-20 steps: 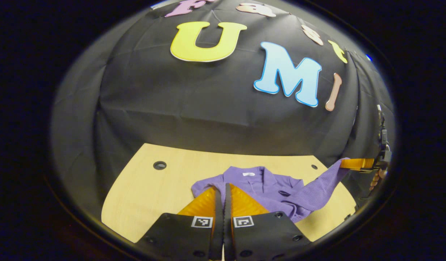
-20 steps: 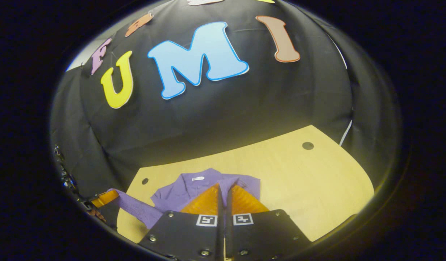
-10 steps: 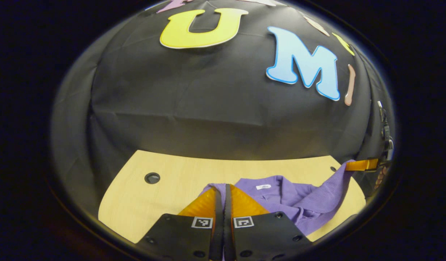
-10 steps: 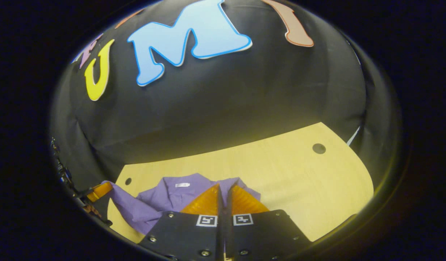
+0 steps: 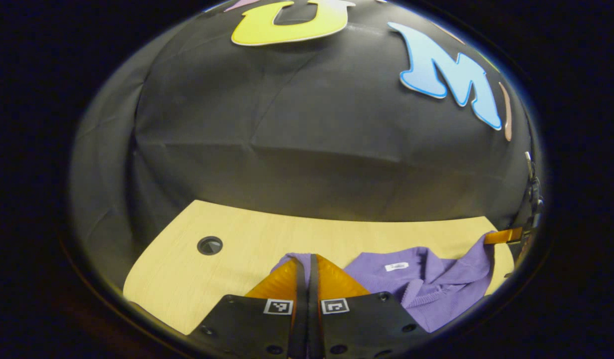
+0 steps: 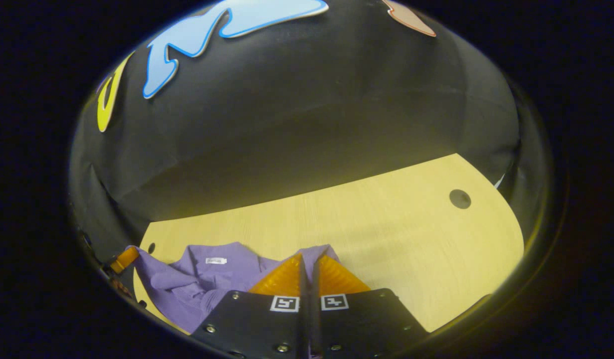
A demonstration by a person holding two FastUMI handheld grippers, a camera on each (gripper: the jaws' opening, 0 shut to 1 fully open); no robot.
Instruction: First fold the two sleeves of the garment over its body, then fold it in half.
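A purple ribbed-knit garment (image 5: 426,284) lies crumpled on the pale wood-grain bench (image 5: 237,249), white neck label facing up. The left claw (image 5: 307,264) and right claw (image 6: 307,262) are each pinched narrow on purple sleeve fabric, lifting it.

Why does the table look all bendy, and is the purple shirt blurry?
In the left gripper view the fisheye lens curves the table; the purple shirt looks fairly sharp. In the right gripper view the table bows too, and its lit wood is brighter than the dim surroundings.
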